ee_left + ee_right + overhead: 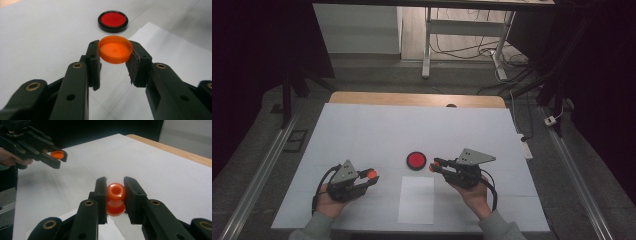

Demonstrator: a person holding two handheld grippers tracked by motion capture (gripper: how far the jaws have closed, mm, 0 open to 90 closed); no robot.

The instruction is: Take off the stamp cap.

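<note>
White sheeting (362, 135) covers the table; left gripper (114, 53) clamps an orange cap (115, 49), right gripper (115, 195) an orange spool (116, 198).

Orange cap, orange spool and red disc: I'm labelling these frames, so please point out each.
Orange cap (115, 50), left gripper view, on its hollow inner face.
Orange spool (116, 192), right gripper view, on its upper flange.
Red disc (416, 160), high view, on its red centre.
</note>
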